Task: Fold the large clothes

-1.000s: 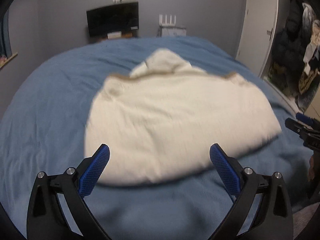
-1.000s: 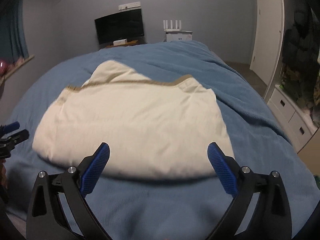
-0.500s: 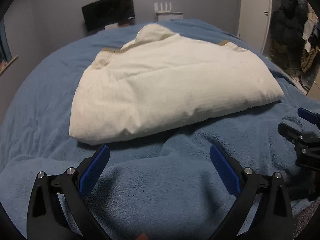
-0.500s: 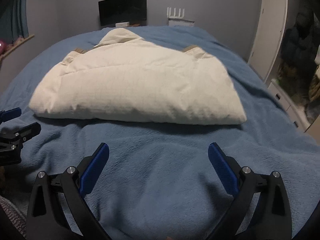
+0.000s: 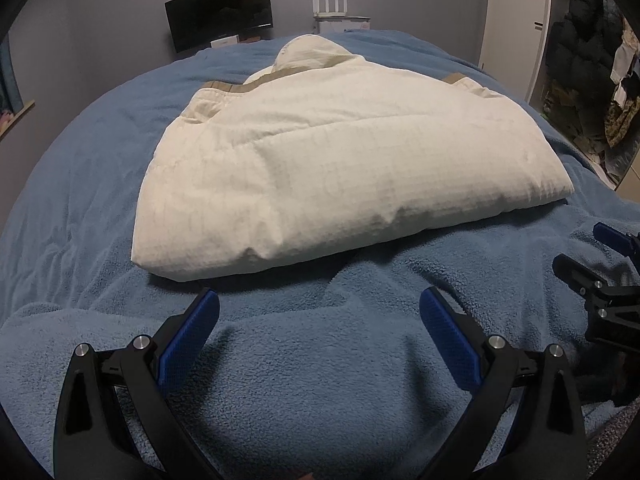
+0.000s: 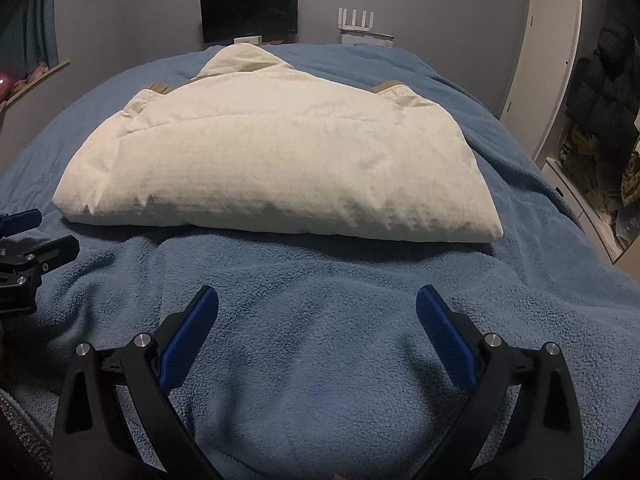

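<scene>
Cream folded jacket (image 5: 344,176) on blue blanket (image 5: 320,380), beyond the left gripper (image 5: 318,312), fingers (image 5: 188,336) spread wide, empty.

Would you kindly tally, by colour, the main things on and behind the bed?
Cream: 1, the folded jacket
Blue: 1, the blanket
Black: 1, the monitor
White: 1, the router
Total: 4
</scene>
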A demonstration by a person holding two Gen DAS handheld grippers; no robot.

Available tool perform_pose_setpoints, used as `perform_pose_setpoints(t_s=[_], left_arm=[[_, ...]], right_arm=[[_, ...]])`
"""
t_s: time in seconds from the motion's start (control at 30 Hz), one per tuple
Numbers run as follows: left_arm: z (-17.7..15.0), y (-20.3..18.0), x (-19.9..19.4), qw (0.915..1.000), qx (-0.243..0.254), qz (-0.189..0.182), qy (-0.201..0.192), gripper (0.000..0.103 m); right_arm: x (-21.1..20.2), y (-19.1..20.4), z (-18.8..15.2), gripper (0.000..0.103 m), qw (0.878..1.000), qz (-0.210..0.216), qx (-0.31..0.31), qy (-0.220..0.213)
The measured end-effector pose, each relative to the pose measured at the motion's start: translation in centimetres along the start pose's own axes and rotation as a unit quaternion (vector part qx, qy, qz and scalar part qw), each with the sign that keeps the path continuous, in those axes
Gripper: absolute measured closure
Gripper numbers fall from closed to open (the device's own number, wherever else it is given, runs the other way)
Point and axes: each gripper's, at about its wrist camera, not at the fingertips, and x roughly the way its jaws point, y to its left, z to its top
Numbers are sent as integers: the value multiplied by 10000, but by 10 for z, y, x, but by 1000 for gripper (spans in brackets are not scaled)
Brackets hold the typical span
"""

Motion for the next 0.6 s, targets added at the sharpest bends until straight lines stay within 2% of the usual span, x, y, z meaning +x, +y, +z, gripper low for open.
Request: perform_pose_setpoints(t_s=[0.6], left_arm=[[-1,2,1,10000,-39,-23,51,7]], right_arm=[[2,-1,-1,8,10000,-2,21,23]])
